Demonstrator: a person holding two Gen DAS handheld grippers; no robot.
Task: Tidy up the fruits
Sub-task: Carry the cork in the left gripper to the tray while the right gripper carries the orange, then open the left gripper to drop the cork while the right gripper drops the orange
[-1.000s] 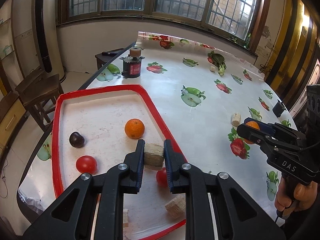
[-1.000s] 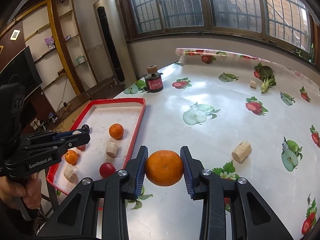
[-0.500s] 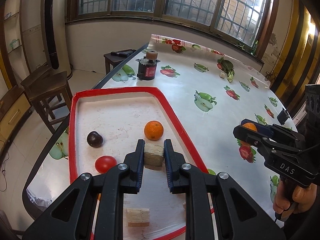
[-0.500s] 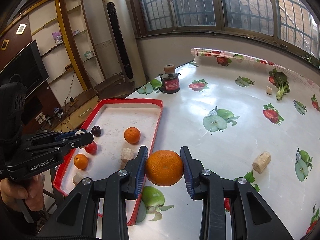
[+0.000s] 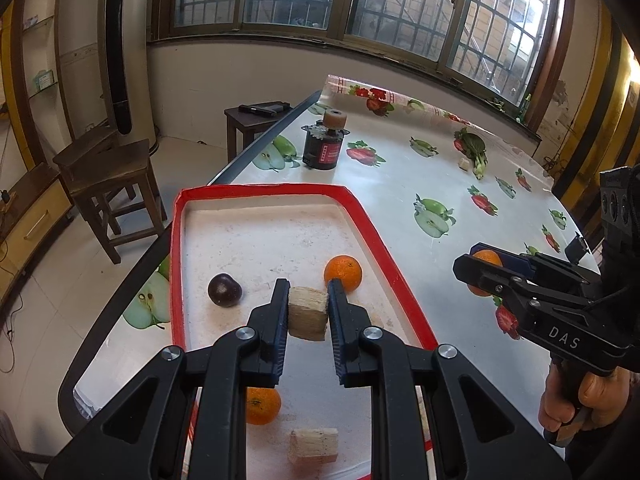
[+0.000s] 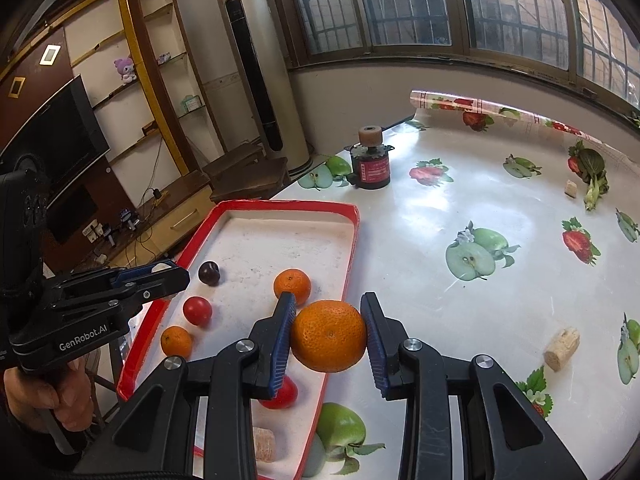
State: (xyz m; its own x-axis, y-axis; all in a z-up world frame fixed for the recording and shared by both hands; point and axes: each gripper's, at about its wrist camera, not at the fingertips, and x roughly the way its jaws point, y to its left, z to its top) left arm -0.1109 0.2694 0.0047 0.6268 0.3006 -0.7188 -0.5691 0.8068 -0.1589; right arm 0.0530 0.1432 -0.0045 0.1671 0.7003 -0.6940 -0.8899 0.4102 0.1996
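Here, I saw the red-rimmed tray (image 5: 404,276) at the near-left corner of the table (image 6: 460,292), its left rim running close along the table's edge. To the right of the tray the fruit-print tablecloth lay mostly open, with only a black cylinder (image 6: 370,166) past the tray's far rim, a cork-like piece (image 6: 562,349) near right and a leafy vegetable (image 6: 592,174) far right.

My left gripper (image 5: 308,314) was clamped on a pale block (image 5: 307,314), held above the tray floor. Under and around it lay a dark plum (image 5: 225,289), an orange (image 5: 343,273) just right of the fingertips, a second orange (image 5: 262,405) nearer, and another pale block (image 5: 314,446) at the near end.

My right gripper (image 6: 328,336) gripped a mandarin (image 6: 328,336) squarely between its blue pads, hanging over the tray's right rim near its near end. In that view two tomatoes showed in the tray, one (image 6: 197,311) left of centre and one (image 6: 282,396) partly hidden beneath the left finger
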